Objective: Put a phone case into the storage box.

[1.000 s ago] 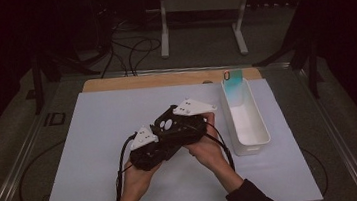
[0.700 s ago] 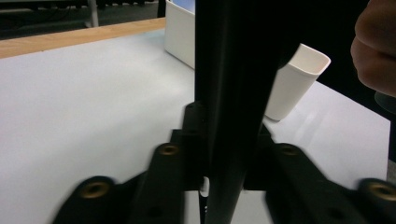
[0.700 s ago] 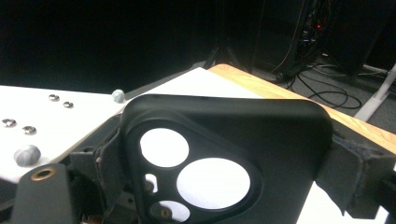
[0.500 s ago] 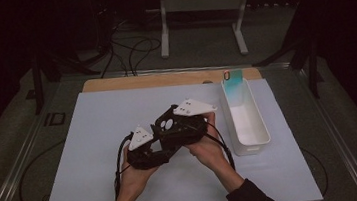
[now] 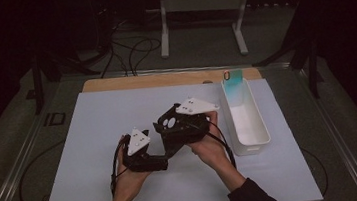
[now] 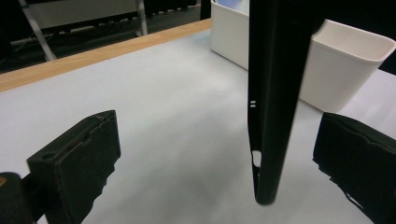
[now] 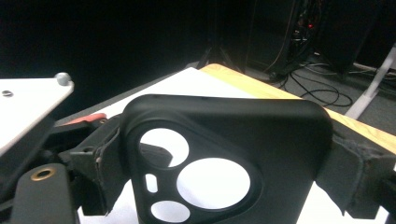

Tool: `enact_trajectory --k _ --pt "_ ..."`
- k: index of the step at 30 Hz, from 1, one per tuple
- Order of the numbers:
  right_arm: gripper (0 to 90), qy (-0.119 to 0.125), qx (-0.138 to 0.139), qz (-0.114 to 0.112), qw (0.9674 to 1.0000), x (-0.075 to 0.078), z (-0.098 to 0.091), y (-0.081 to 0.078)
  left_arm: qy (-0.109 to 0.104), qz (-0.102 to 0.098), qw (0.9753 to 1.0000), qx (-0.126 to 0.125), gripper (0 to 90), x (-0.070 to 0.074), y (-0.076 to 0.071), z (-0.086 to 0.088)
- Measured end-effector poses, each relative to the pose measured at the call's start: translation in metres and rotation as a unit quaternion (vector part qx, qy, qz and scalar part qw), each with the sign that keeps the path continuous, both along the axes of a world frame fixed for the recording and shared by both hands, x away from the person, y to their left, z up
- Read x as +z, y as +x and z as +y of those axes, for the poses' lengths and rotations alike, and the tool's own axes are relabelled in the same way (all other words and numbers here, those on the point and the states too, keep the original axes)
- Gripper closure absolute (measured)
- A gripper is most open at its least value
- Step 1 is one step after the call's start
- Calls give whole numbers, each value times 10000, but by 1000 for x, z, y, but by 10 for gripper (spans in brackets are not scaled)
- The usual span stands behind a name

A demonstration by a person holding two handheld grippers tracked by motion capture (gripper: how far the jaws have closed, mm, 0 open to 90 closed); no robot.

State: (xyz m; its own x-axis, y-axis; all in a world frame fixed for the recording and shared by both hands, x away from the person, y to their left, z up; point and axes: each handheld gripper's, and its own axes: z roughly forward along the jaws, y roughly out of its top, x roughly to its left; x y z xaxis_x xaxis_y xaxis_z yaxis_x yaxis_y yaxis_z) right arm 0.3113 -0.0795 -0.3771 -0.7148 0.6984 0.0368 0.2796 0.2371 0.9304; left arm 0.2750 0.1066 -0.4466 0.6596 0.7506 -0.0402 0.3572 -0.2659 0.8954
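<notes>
Phone case [image 7: 224, 163] is where my attention goes: a black case with camera cutouts, held between the pads of my right gripper [image 5: 185, 125], which is clamped across its width, above the white mat [image 5: 93, 119] near the middle of the table. In the left gripper view the case [image 6: 273, 98] shows edge-on, its long axis running up and down, hanging in the gap between the jaws of my left gripper [image 5: 144, 157] but nearer the right-hand pad and touching neither one. That left gripper stands wide: its jaws have just been opening, with the case between them and no pad pressing on it. So the case sits straight ahead of the left tool, and the right hand is the one that carries it. My guess is the right hand can now take it toward the white bin [image 5: 258, 137], which stands just to the right with a teal case [image 5: 233, 82] upright at its far end. Compared with a second ago, both hands have hardly shifted; the left tool has let go.
</notes>
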Motion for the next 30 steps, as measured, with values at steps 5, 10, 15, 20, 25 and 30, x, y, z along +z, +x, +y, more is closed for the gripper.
enact_trajectory --k 5,10,15,20,25,30 --pt "137 -17 -51 8 10000 0 -3 2 42 -118 9999 12 6 0 -5 6" --pt "137 25 -95 29 9999 1 -7 5 -31 -234 9996 171 5 0 -8 17" --pt "137 15 -164 44 9999 1 -11 9 -43 -289 9992 264 2 -3 -11 29" --pt "137 -15 -214 66 9997 2 -16 12 -11 -294 9990 330 2 -5 -12 41" --pt "137 -30 -259 72 9996 2 -20 16 -19 -291 9988 402 1 -7 -14 54" --pt "137 -40 -315 86 9995 3 -24 20 -9 -274 9985 480 1 -10 -15 64"
